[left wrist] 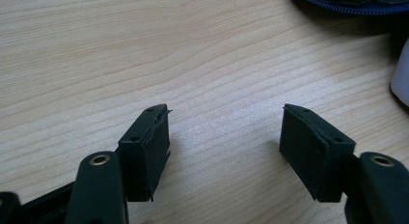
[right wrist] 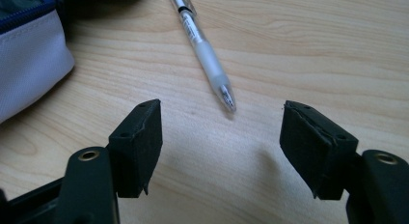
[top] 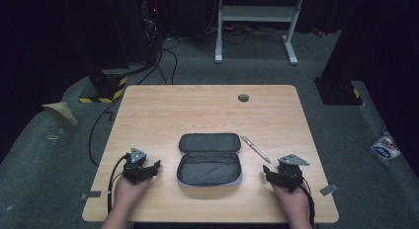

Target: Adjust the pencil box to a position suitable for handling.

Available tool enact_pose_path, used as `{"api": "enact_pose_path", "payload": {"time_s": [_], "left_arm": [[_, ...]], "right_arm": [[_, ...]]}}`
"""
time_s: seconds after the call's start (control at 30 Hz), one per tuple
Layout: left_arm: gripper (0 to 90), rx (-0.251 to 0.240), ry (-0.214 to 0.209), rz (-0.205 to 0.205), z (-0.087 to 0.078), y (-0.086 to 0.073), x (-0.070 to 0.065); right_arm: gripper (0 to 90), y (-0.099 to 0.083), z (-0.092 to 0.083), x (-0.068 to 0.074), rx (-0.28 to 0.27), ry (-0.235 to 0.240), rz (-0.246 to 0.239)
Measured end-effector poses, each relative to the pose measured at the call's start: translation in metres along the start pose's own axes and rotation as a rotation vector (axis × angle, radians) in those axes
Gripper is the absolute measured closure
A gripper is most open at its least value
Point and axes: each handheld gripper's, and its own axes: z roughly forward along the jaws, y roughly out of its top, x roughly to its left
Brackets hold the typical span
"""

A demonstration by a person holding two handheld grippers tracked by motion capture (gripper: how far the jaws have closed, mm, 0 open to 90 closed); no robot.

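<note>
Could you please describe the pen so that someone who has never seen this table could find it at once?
On the wooden table an open grey pencil case lies in the middle. Just off its right side, apart from it, lies the pen, slanted, ahead of the right tongs. It is the one slim, pale, see-through stick with a metal tip.

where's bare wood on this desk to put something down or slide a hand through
The far half of the light wooden table is bare from the open grey zip pouch back to the round grey grommet. The strip between the left claw and the pouch is free. It is tighter on the right, where the silver pen lies between the pouch and the right claw.
</note>
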Motion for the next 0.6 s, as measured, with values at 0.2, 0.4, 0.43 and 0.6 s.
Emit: {"api": "enact_pose_path", "payload": {"time_s": [0.2, 0.4, 0.43, 0.6], "left_arm": [[34.7, 0.000, -0.002, 0.000, 0.000, 0.000, 0.000], [34.8, 0.001, -0.005, 0.001, -0.001, 0.000, -0.001], [34.8, 0.001, -0.005, 0.001, -0.001, 0.000, -0.001], [34.8, -0.001, -0.004, 0.001, -0.001, -0.001, -0.001]], "right_arm": [[41.7, 0.012, 0.006, 0.002, -0.026, -0.002, -0.027], [45.5, 0.023, 0.012, -0.006, -0.039, 0.005, -0.012], [46.2, 0.025, 0.013, -0.007, -0.041, 0.010, -0.007], [51.2, 0.031, 0.016, -0.020, -0.059, 0.031, 0.029]]}}
